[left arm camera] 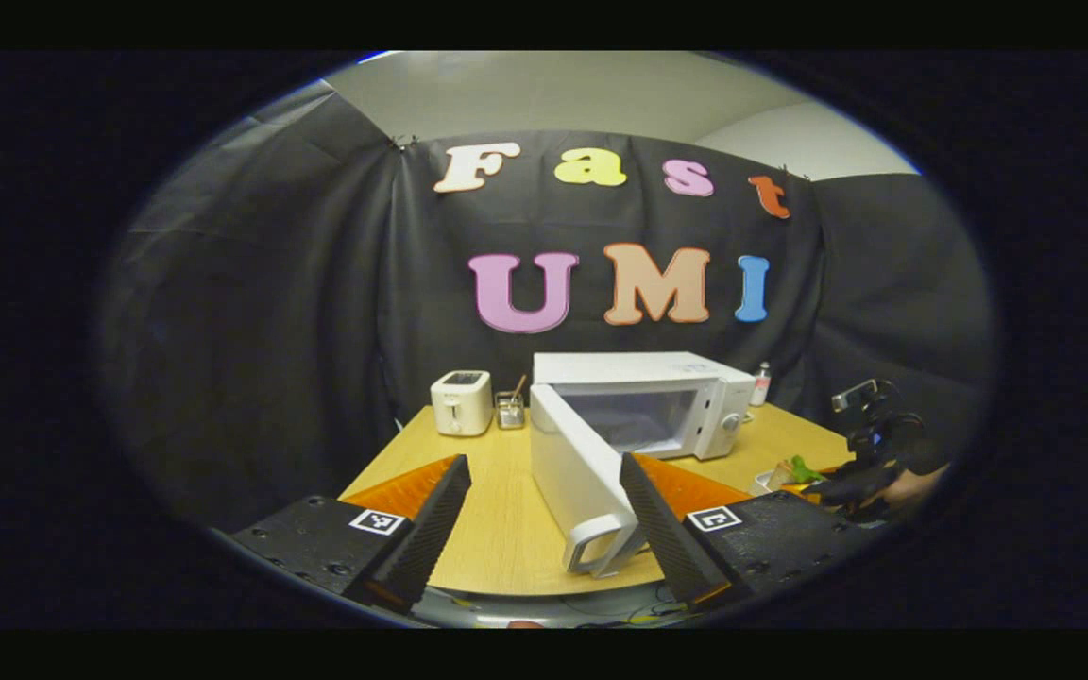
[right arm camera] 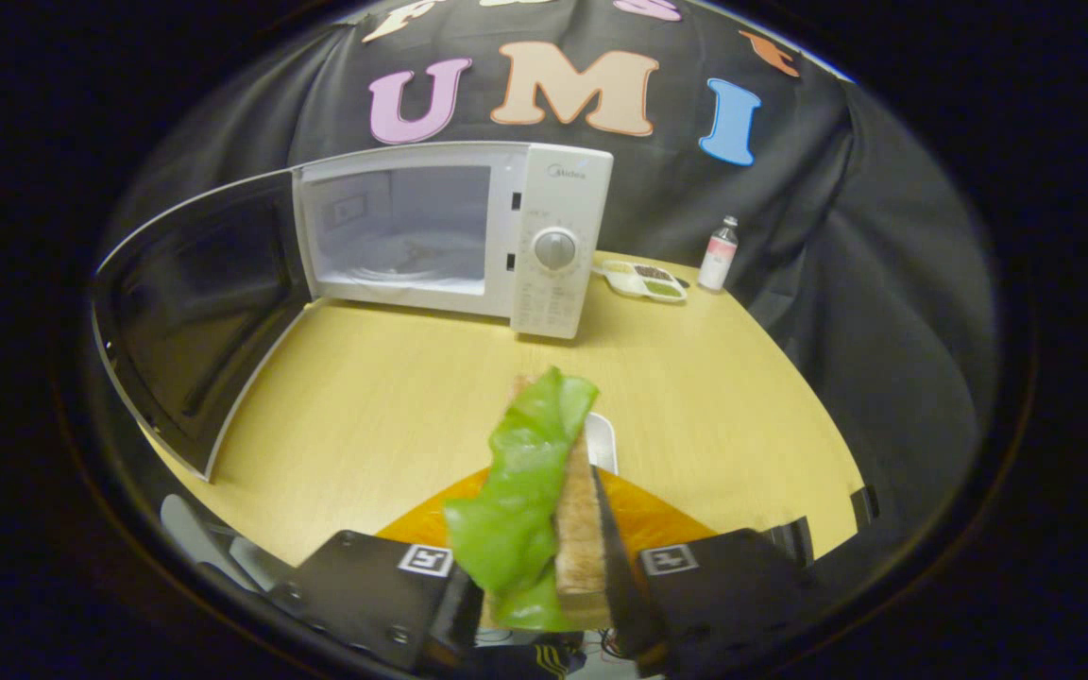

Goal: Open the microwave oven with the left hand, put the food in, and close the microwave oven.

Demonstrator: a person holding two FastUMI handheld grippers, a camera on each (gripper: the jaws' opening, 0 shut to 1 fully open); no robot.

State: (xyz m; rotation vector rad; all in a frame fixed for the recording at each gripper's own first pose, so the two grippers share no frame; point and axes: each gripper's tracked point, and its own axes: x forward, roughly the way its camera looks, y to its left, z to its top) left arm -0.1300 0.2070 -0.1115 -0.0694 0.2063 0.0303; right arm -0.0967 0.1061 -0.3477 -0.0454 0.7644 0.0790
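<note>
1. Right at the lens in the right gripper view, the right gripper (right arm camera: pixel 544 576) is clamped on the food: a slice of toasted bread with a floppy green lettuce leaf (right arm camera: pixel 533 491) stood on edge between its two fingers, both pressing on it.
2. Lettuce drapes over the near finger on the left; the bread's crust lies against the other finger.
3. Just behind the food, a sliver of a white dish (right arm camera: pixel 603 441) peeks out on the round pale wooden table (right arm camera: pixel 393 397).
4. Farther back sits the white microwave oven with a round dial (right arm camera: pixel 553 247), cavity bare and lit, its door (right arm camera: pixel 195 312) swung wide to the left.
5. Over in the left gripper view, the left gripper (left arm camera: pixel 544 510) has its fingers spread well apart, holding nothing.
6. That microwave door's white loop handle (left arm camera: pixel 596 548) sits just beside the right-hand finger; contact cannot be told.
7. Back of the table: a white toaster (left arm camera: pixel 461 402) and a small glass jar (left arm camera: pixel 510 409) left of the microwave, a small clear bottle (right arm camera: pixel 719 253) and a divided white tray (right arm camera: pixel 643 280) to its right.
</note>
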